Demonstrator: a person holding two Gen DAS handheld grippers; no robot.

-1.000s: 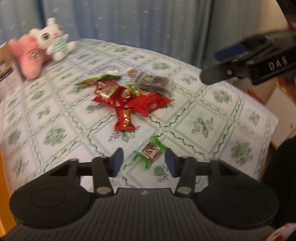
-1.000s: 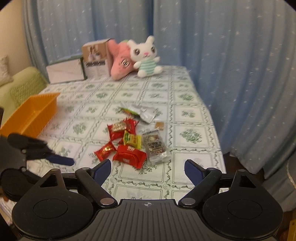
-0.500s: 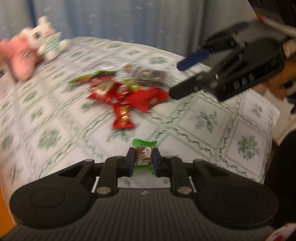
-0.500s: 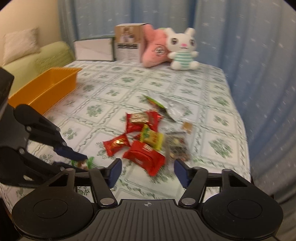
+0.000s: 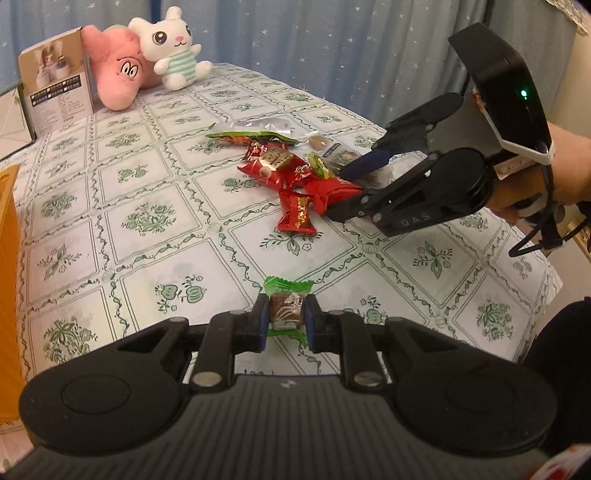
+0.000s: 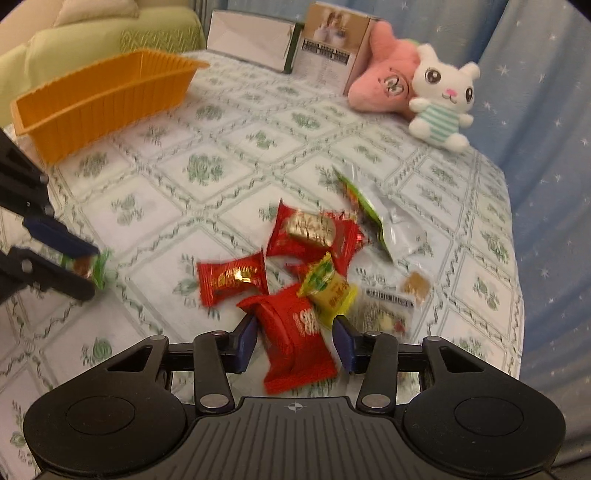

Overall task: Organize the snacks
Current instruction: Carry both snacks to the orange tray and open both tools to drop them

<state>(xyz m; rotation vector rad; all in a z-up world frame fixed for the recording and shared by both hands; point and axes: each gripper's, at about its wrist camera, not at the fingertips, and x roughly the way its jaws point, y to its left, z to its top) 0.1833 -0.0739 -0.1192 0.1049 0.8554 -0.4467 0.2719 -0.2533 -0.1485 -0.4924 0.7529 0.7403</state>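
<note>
A green-wrapped candy (image 5: pixel 287 311) is clamped by the left gripper (image 5: pixel 286 322); a red snack pack (image 6: pixel 295 334) is straddled by the right gripper's (image 6: pixel 295 338) closing jaws, contact unclear, on a green-patterned tablecloth (image 5: pixel 147 221) before blue curtains (image 5: pixel 332 44).

home | sofa (image 6: pixel 110 33); curtains (image 5: pixel 332 44); plush toys (image 5: pixel 173 48); tablecloth (image 5: pixel 147 221)

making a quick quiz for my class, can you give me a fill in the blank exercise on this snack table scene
1. The left gripper is shut on a candy in a ____ wrapper.
2. The right gripper straddles a large ____ snack packet.
3. The empty bin on the table is ____.
4. Beside the pink plush sits a white ____ plush.

Missing words: green; red; orange; bunny
</note>
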